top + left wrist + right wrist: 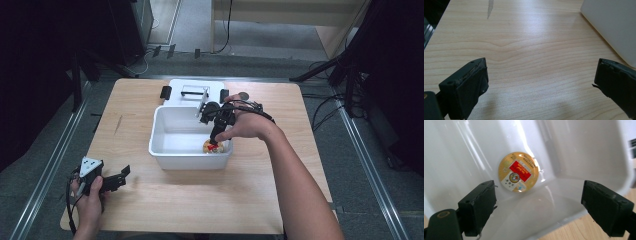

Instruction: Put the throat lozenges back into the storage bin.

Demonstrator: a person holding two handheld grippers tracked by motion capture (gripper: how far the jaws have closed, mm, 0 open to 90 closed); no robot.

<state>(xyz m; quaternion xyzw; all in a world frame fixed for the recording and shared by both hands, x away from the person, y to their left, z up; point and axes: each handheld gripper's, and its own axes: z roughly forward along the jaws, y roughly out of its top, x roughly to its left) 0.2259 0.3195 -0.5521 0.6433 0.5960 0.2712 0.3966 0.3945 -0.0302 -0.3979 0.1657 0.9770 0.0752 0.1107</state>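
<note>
A white plastic bin stands in the middle of the wooden table. On its floor, in the near right corner, lies a round gold tin with a red label. My right gripper reaches down into the bin just above the tin, jaws wide open and empty. My left gripper rests low over the table at the near left, open with nothing between its jaws. One corner of the bin appears in the left gripper view.
A white lid with a metal handle lies behind the bin at the table's far edge, with dark clips beside it. A grey streak marks the wood. Bare tabletop runs along the near side. Cables and stands surround the table.
</note>
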